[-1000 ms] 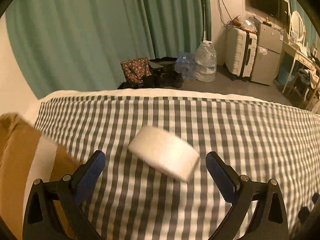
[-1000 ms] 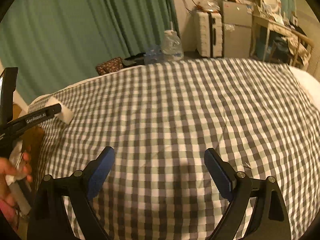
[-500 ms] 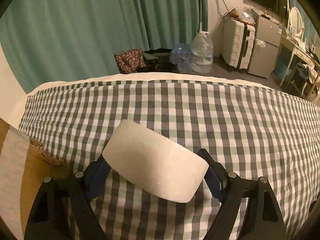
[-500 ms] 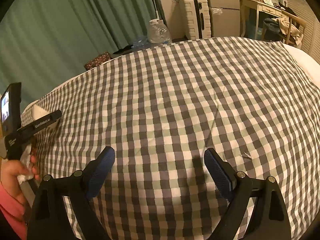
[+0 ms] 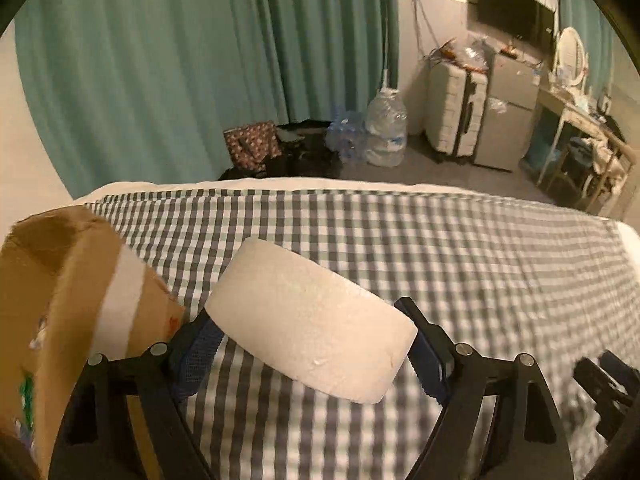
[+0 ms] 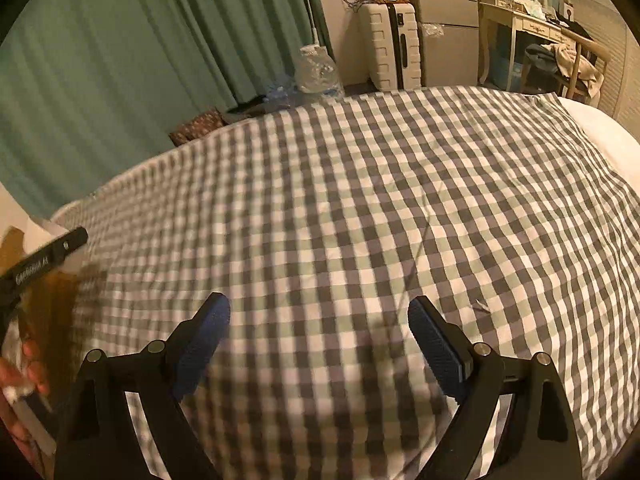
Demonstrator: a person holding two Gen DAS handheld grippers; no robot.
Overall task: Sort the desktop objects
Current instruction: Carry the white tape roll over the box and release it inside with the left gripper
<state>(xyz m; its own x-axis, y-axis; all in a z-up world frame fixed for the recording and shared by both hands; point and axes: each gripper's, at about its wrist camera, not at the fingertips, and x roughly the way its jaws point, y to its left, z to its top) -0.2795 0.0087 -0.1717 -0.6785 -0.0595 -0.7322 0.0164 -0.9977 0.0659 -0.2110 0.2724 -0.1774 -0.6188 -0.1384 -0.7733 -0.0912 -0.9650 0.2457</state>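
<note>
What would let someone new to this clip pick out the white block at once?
Start from the checked bedspread that fills the lower half of the left wrist view. Just above it, between the blue pads of the left tongs, sits the white foam block, clamped at its two ends. It is the only plain white, rounded slab here; the cardboard box at its left is brown and taped.

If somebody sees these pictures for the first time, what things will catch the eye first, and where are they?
First comes the white foam block, clamped between the blue pads of the left gripper above the checked bedcover. Next is the brown cardboard box at the bed's left edge, close beside the block. The right gripper hangs open and empty over the bare cover.
</note>
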